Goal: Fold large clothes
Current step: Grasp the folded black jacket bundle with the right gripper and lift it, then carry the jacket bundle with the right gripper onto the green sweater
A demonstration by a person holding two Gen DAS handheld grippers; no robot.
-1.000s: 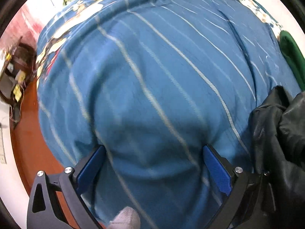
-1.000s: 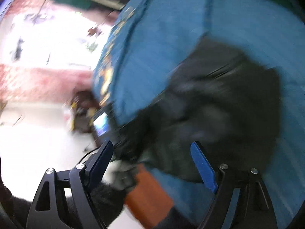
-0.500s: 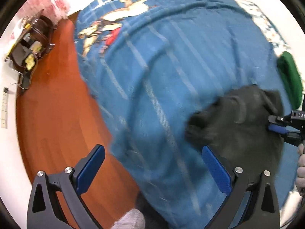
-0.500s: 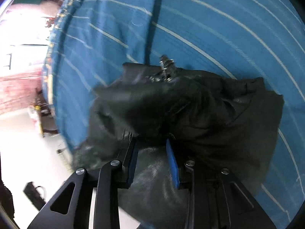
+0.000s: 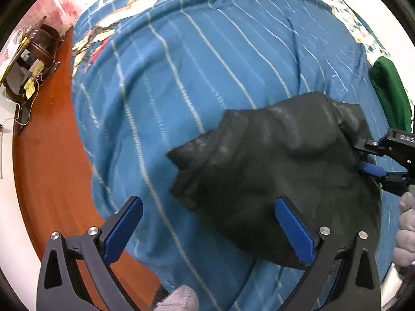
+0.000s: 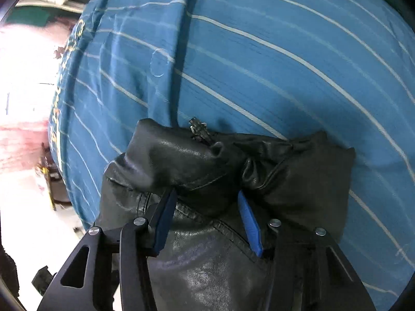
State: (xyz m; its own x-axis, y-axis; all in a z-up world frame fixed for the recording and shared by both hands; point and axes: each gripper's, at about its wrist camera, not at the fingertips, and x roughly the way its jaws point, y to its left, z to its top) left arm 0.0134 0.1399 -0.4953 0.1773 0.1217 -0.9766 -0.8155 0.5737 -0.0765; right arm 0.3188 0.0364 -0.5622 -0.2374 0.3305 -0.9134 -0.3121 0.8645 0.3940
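Left wrist view: the left gripper [image 5: 207,223] hangs above the bed with its blue-padded fingers [image 5: 294,229] spread wide and nothing between them. Below it a black leather jacket [image 5: 280,171] lies bunched on a blue striped bedspread [image 5: 207,64], with one of the spread fingers over the jacket's near edge and the other over bare bedspread. At the right edge of this view the right gripper [image 5: 373,160] reaches in sideways, its blue pads at the jacket's far side. A gray-gloved hand [image 5: 407,233] shows just below it. A green cloth [image 5: 389,90] lies on the bed past the jacket, near the edge. Left of the bed there is orange-brown floor [image 5: 52,168] and a dark wooden stand [image 5: 31,59] with small papers on it. A cartoon print [image 5: 103,31] runs along the far side of the bedspread.

Right wrist view: the right gripper [image 6: 205,215] sits low on the jacket [image 6: 220,181], its two fingers [image 6: 163,223] partly apart with a raised fold of leather between them. I cannot tell whether the pads are pressing that fold or only standing on either side of it. A metal zipper pull [image 6: 198,129] sticks up at the top edge of the bundle. The jacket rests crumpled on the bedspread [image 6: 259,51], near its side edge, with pale floor [image 6: 26,194] visible beyond.
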